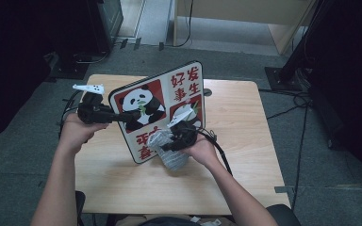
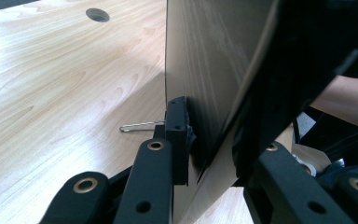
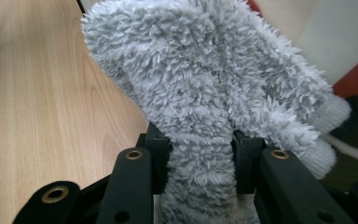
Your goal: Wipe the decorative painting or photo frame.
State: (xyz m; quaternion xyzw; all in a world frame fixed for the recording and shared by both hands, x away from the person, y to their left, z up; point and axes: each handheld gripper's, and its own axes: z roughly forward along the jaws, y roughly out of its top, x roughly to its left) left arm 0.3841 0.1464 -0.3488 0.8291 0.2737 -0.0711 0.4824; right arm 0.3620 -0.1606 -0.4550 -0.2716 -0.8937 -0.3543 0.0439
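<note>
The left gripper is clamped on the left edge of a flat white board printed with a panda and red characters, holding it tilted on its lower edge near the middle of the pale wooden surface. Held this way, the printed face leans back toward the person and is propped steady, so it can be rubbed without sliding. In the left gripper view the jaws pinch the thin board from both sides, its plain wood-grain back turned toward the far edge of the surface. The right gripper is closed on a fluffy grey cloth, bunched against the board's lower right part, near the front of the surface. In the right gripper view the cloth bulges past the jaw tips, which leaves soft pile rather than hard jaws to meet the print. This looks like wiping the board clean.
</note>
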